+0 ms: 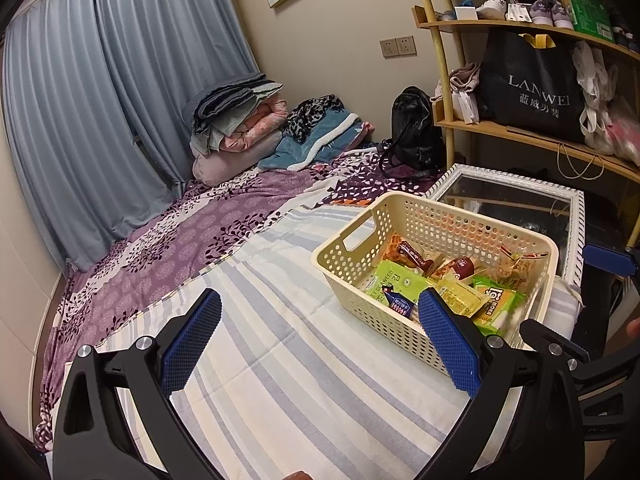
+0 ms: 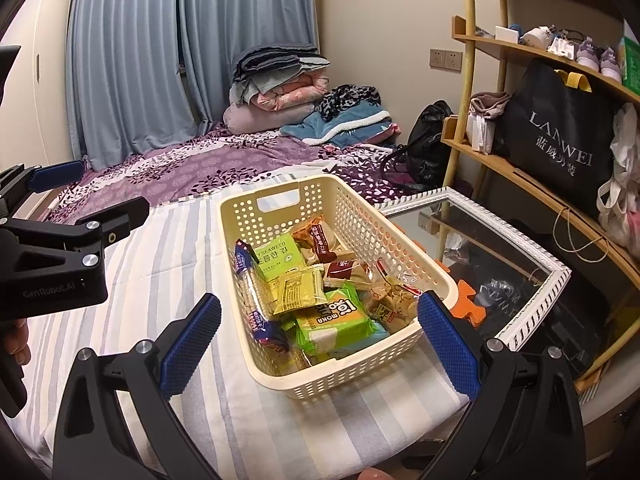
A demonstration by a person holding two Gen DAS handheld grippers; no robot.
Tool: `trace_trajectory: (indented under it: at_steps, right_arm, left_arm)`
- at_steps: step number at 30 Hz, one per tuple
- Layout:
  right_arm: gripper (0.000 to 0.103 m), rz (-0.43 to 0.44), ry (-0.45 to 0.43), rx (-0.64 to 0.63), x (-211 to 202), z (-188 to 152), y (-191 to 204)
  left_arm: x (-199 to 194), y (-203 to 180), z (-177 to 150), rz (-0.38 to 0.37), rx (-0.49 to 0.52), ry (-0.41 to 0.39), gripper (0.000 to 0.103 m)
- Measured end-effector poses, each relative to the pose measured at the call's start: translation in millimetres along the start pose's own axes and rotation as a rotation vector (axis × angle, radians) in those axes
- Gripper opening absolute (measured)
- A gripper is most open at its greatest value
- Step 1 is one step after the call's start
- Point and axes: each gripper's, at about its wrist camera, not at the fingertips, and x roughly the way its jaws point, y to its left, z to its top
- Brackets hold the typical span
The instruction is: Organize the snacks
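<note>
Snacks (image 2: 316, 300) in basket (image 2: 352, 376) — we see long axis running away from right hand-held gripper (image 2: 318, 344), nearer, dead ahead; left hand-held gripper (image 1: 320, 340) offset left — both spread apart, empty.

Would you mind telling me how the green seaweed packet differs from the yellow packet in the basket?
The seaweed packet is green and larger; the yellow packet is smaller. The seaweed packet lies toward the far handle end of the basket, the yellow packet nearer the middle, overlapping the seaweed packet's near edge. Both are sealed and lie among other snacks.
</note>
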Motion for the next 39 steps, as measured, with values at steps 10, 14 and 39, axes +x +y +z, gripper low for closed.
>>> trace_trajectory:
  at_steps: [10, 14, 39]
  right_arm:
    - [0.098, -0.001, 0.015, 0.001, 5, -4, -4]
    - [0.098, -0.003, 0.025, 0.007, 8, -6, -6]
    - [0.098, -0.011, 0.063, 0.042, 23, -19, -25]
  left_arm:
    - [6, -7, -3, -0.003, 0.025, 0.019, 0.1]
    - [10, -12, -4, -0.002, 0.04, 0.028, 0.1]
    - [32, -37, -10, -0.021, 0.097, 0.089, 0.1]
